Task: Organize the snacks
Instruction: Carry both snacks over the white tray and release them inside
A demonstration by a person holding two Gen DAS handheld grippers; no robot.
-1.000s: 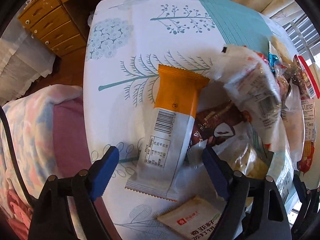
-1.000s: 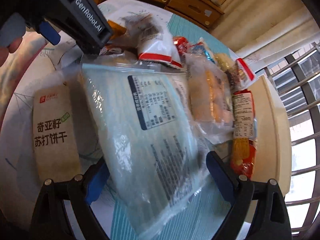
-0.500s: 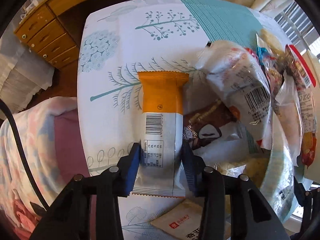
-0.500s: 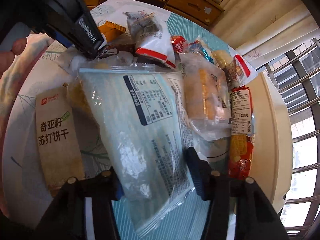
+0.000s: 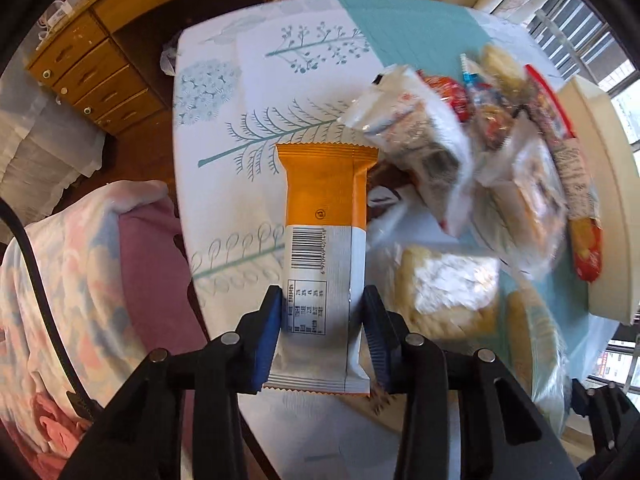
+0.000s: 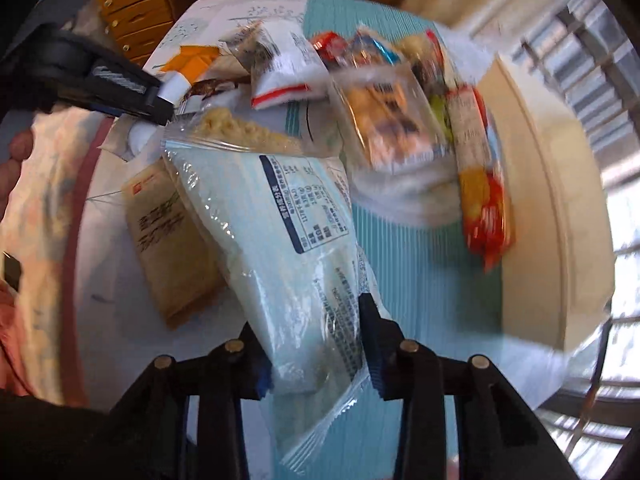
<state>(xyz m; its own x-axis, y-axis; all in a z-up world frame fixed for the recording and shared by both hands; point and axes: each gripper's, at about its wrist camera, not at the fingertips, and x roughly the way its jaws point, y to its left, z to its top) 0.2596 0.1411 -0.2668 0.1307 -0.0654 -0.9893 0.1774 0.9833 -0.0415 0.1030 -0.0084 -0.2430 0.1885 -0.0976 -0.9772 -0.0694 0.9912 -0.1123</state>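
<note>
In the left wrist view my left gripper (image 5: 322, 300) is shut on the white lower end of an orange-and-white snack packet (image 5: 324, 200), which hangs above the patterned tablecloth (image 5: 248, 80). In the right wrist view my right gripper (image 6: 312, 320) has its jaws closing, and the pads press on a pale blue clear-plastic snack bag (image 6: 280, 220) that it holds up tilted. The left gripper (image 6: 120, 84) with the orange packet (image 6: 192, 60) shows at the upper left of the right wrist view.
A heap of mixed snack packets (image 5: 500, 140) lies on the right of the table. A brown cracker packet (image 6: 172, 240) lies under the blue bag. A cream tray (image 6: 540, 200) stands at the right edge, wooden drawers (image 5: 92, 76) behind, bedding (image 5: 80, 260) to the left.
Both grippers went from wide open to closed on their packets. Both have risen, lifting the orange-and-white packet and the blue bag off the table.
</note>
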